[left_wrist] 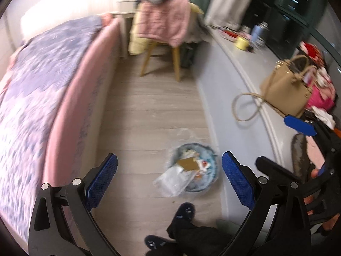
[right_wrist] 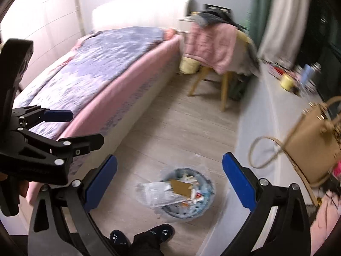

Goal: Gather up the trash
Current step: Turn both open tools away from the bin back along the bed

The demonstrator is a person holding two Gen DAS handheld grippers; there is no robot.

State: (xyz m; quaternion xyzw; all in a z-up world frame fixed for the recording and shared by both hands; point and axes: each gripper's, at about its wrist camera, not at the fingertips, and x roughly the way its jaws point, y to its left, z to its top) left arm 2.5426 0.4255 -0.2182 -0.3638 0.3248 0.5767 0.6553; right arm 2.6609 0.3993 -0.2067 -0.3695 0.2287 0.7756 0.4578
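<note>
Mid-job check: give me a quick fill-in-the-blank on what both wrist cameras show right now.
The trash bin stands on the ____.
Both the left gripper and the right gripper are ____.
The tan handbag sits on the grey ____.
A pink blanket hangs over the ____.

Missing words: floor; open; ledge; chair

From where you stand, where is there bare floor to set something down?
Bare floor runs between the bed and the grey ledge, from the trash bin up to the chair. The ledge is crowded around the tan handbag.
</note>
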